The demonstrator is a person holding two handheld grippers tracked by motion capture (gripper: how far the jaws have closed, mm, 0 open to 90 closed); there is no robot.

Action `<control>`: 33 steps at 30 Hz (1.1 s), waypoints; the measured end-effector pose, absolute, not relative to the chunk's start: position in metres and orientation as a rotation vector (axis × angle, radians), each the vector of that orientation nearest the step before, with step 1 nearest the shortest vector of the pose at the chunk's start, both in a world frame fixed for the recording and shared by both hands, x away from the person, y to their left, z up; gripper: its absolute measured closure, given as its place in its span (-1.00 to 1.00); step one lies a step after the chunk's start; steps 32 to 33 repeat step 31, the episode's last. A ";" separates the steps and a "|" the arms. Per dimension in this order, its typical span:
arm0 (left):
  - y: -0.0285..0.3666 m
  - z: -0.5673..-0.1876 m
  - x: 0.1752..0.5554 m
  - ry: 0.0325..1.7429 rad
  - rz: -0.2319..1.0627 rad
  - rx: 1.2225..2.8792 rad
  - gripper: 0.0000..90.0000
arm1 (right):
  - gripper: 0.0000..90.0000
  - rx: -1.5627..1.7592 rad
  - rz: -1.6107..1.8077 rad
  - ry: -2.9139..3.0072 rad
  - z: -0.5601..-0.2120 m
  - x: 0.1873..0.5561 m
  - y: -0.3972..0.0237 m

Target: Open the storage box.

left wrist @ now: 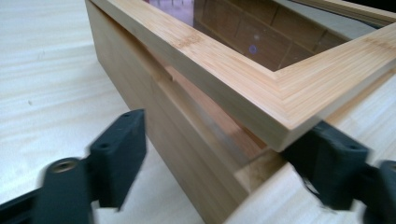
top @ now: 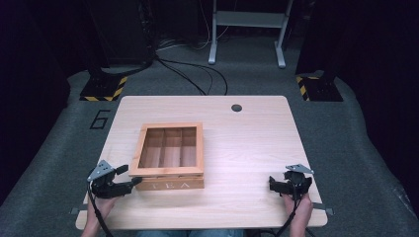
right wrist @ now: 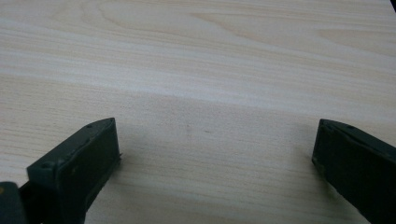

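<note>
While the glass-paned bamboo lid rests on the wooden tea box, we spread our left gripper (nothing pinched); right gripper idles open.

"TEA" on wooden box; "6" on floor

Your high view looks forward and down over the whole table, far off, with the box left of centre. Your left gripper view sits close at the box corner, shared with the high view. Your right gripper view faces bare table, well right of the box.
</note>
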State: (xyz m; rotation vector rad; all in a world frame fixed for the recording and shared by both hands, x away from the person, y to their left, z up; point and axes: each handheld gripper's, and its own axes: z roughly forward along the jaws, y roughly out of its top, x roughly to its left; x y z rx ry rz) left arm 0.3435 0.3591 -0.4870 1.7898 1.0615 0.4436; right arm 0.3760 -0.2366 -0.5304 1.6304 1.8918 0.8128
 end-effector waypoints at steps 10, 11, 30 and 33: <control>0.366 -0.500 0.328 1.119 0.483 1.819 -0.74 | -1.00 1.633 0.807 1.897 -0.530 0.376 -0.237; 0.368 -0.500 0.327 1.130 0.479 1.830 -0.76 | -1.00 1.634 0.807 1.897 -0.530 0.376 -0.237; 0.379 -0.532 0.328 1.243 0.524 2.059 -1.00 | -1.00 1.634 0.806 1.896 -0.530 0.376 -0.237; 0.380 -0.532 0.329 1.237 0.523 2.062 -1.00 | -1.00 1.634 0.806 1.896 -0.530 0.376 -0.237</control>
